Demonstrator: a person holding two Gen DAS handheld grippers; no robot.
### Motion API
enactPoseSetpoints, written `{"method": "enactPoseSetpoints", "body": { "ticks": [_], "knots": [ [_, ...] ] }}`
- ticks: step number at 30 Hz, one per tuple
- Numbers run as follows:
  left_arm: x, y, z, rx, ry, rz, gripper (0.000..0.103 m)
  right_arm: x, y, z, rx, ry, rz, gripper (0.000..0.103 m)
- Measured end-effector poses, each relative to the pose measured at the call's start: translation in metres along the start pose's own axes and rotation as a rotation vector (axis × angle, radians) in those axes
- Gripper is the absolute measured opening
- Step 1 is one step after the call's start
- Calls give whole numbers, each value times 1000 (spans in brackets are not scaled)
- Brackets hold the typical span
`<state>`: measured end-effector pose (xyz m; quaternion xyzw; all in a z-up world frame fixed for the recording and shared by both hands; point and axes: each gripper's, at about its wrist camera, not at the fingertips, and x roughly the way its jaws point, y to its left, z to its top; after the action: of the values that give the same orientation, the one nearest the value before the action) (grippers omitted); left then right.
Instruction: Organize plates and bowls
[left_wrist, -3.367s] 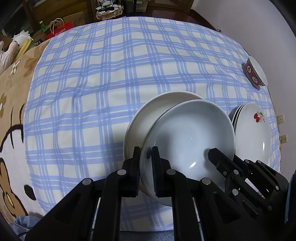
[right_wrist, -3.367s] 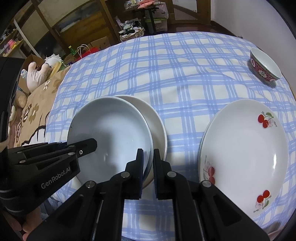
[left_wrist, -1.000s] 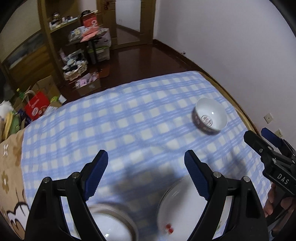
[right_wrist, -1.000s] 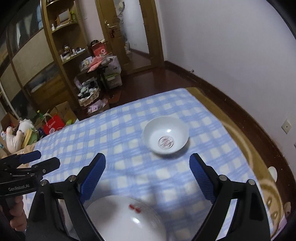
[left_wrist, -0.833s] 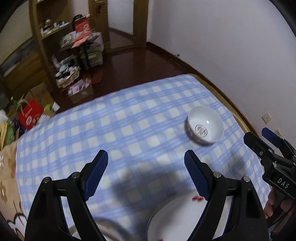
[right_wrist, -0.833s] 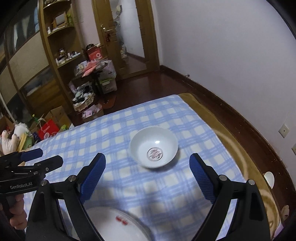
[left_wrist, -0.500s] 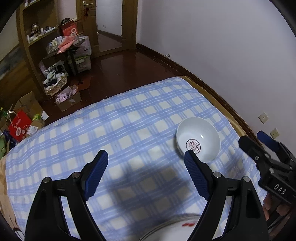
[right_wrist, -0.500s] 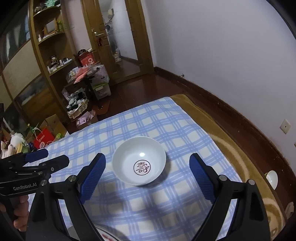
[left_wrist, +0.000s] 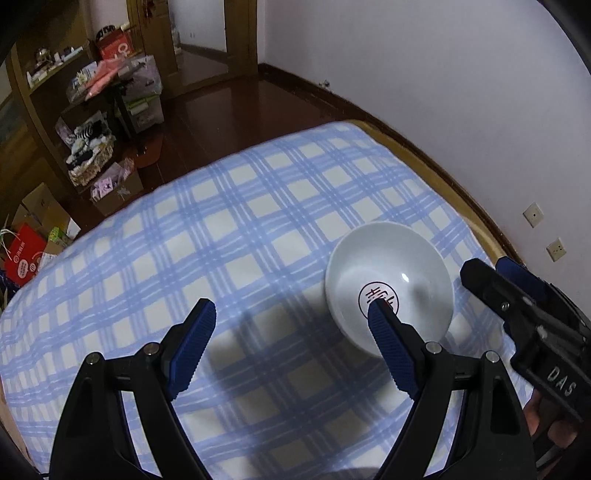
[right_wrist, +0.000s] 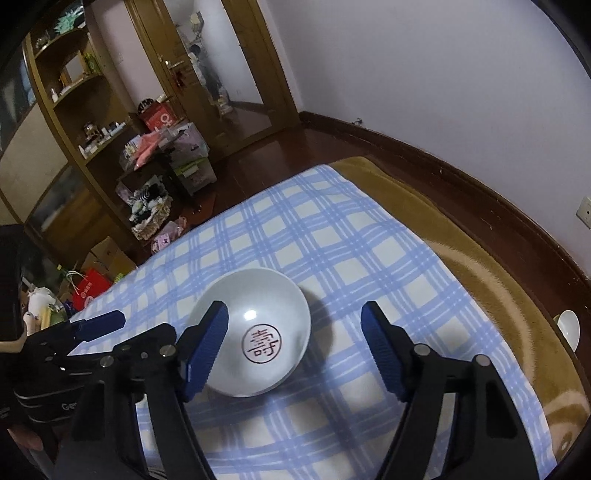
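One white ceramic bowl with a red seal (right_wrist: 255, 339) sits alone on the blue-checked cloth (right_wrist: 332, 236), its 3 o'clock edge close, left gripper (left_wrist: 291, 328) wide and empty, right gripper (right_wrist: 295, 332) closing around it untouched

A bed (left_wrist: 476, 221) carries everything here. A brown blanket (right_wrist: 491, 295) covers it and shows along the right edge and at the far right corner. Over the blanket lies a blue and white checked cloth (left_wrist: 236, 229), which takes up most of the top and reaches the far edge. One white bowl (right_wrist: 258, 332) stands upright on the cloth, near its right edge and nearer the far end than the middle; a red round mark with a character sits in its bottom. The cloth around the bowl is bare, with shadows across it.
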<state>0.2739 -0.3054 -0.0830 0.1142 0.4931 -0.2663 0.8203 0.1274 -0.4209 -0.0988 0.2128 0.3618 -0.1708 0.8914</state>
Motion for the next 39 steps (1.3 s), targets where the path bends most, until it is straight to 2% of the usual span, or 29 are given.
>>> {"method": "enactPoseSetpoints", "body": {
  "ticks": [2, 6, 7, 8, 9, 10, 11, 13, 17, 20, 28, 39],
  "knots": [
    [9, -2, 0, -8, 24, -2, 83, 9, 0, -3, -6, 24, -9, 71],
    [24, -3, 0, -3, 63, 19, 83, 24, -1, -8, -8, 60, -29, 65],
    [28, -3, 0, -4, 73, 22, 82, 28, -2, -9, -2, 72, -28, 58],
    [30, -3, 0, -3, 80, 24, 76, 32, -3, -11, 2, 83, -28, 51],
    [33, -3, 0, -1, 88, 25, 71, 34, -3, -11, 4, 90, -28, 48],
    [36, -3, -1, -1, 100, 17, 60, 37, -4, -12, 7, 99, -27, 44],
    [39, -2, -1, -7, 113, -1, 45, 38, -5, -13, 14, 101, -25, 43],
    [44, -3, -1, -28, 130, -17, 34, 40, -9, -15, 45, 97, 4, 42],
    [44, -7, 0, -31, 116, -39, 20, 44, -12, -18, 79, 108, 53, 21],
    [46, -11, 0, -24, 121, -62, 10, 45, -9, -19, 78, 111, 66, 14],
    [34, -8, 1, -49, 168, -86, 9, 42, 0, -18, 64, 109, 20, 9],
    [-24, 11, -6, -71, 130, -89, 7, 10, 26, -21, 25, 111, 59, 9]
  ]
}}
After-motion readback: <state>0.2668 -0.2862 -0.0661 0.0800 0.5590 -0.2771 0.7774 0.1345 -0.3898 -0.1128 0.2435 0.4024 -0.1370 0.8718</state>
